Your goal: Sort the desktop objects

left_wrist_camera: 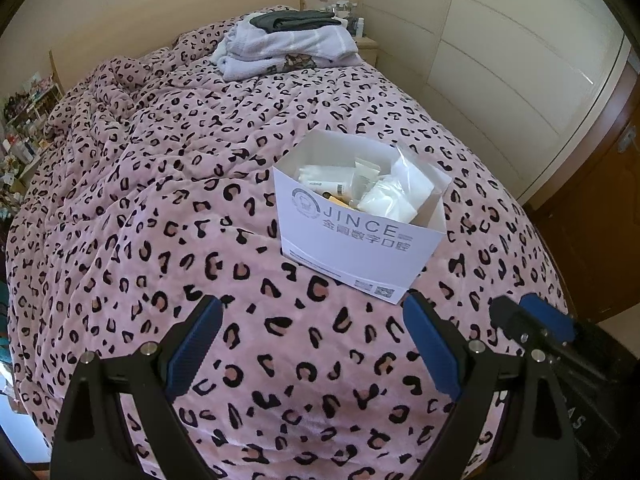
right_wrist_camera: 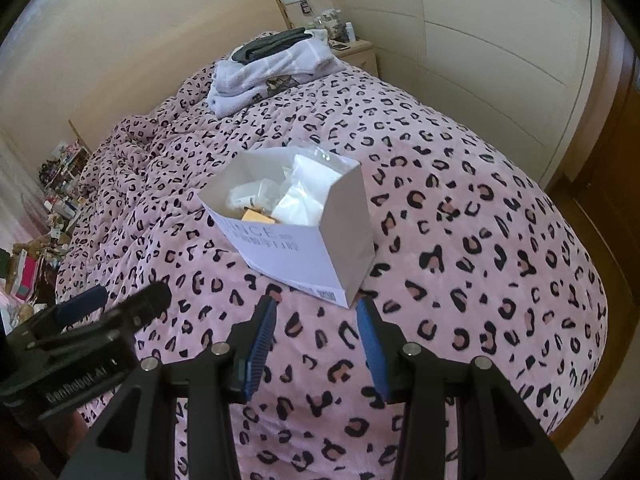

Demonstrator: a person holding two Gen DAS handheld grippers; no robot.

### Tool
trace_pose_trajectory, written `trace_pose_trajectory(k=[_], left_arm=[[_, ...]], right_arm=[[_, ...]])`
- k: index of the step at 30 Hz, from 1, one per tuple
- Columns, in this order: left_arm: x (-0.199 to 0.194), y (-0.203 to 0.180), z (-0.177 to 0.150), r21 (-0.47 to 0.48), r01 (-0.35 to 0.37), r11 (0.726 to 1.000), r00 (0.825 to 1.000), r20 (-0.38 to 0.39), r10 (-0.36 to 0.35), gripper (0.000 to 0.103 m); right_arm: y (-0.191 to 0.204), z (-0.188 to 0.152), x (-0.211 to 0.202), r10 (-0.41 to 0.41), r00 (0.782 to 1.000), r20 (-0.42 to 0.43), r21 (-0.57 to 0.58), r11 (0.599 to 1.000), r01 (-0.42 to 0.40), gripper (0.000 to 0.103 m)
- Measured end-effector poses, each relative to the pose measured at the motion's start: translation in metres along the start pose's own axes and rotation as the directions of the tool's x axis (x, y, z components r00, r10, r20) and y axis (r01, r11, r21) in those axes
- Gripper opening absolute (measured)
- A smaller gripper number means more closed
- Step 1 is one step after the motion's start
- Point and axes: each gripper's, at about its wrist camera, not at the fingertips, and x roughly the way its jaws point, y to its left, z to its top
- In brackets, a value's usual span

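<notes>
Pink fleece with a black leopard print covers the whole bed, and on it, toward the foot end, stands a white paper bag printed with "JINCE", some Chinese characters and two small QR codes low on its front. That bag is the landmark for everything else. Its mouth is open and it is filled with small items: clear plastic pouches rise against its far right side, white tubes and packets lie toward its left, and a yellow-orange piece shows just inside the front edge. The left gripper hovers over the blanket just in front of the bag, its blue-padded fingers spread wide with nothing between them, the right-hand finger close below the bag's lower right corner. The right gripper is also in front of the bag, nearer that same corner; its jaws stand moderately apart and empty, one pad to each side of the corner without touching it. The two tools sit side by side, each visible at the edge of the other's view. Well beyond the bag, near the headboard, lies a stack of folded pale lavender towels with a dark folded garment on top. Behind that stack a small nightstand carries bottles.
</notes>
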Motion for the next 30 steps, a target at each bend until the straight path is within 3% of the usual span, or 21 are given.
trace_pose_trajectory(k=[6,12,26,30], left_arm=[[0.012,0.004,0.013,0.008,-0.008,1.0,1.0,0.024,0.008,0.093],[0.025,0.002,0.026,0.061,-0.068,0.996,0.996,0.055,0.064,0.093],[0.059,0.01,0.039,0.03,-0.037,0.999,0.999,0.013,0.037,0.093],[0.059,0.01,0.04,0.027,-0.057,0.998,0.998,0.041,0.056,0.097]], right_arm=[[0.009,0.017,0.014,-0.016,1.0,0.007,-0.039,0.999,0.017,0.043],[0.015,0.028,0.028,-0.05,0.999,0.005,-0.077,0.996,0.05,0.043],[0.024,0.045,0.058,-0.108,0.994,-0.01,-0.136,0.985,0.105,0.043],[0.024,0.046,0.062,-0.109,0.994,-0.015,-0.134,0.985,0.106,0.043]])
